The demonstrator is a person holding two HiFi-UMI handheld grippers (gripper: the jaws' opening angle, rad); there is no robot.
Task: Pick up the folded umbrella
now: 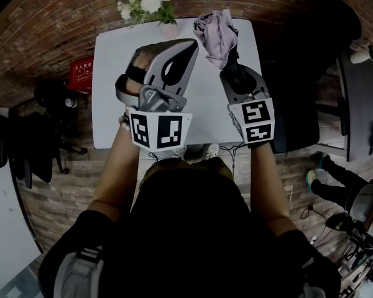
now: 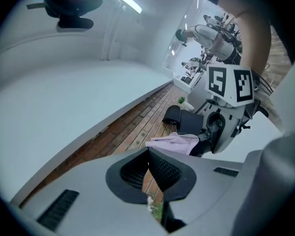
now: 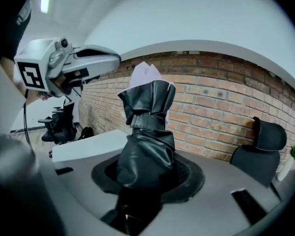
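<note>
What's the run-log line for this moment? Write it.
right gripper: shut on umbrella | umbrella: held above table | left gripper: shut, empty

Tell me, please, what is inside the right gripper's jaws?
A folded umbrella of black fabric with a lilac tip, clamped by the right gripper; its lower end is covered.

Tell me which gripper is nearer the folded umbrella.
Right. The right gripper is clamped on the folded umbrella; the left gripper hangs apart at its left, empty.
</note>
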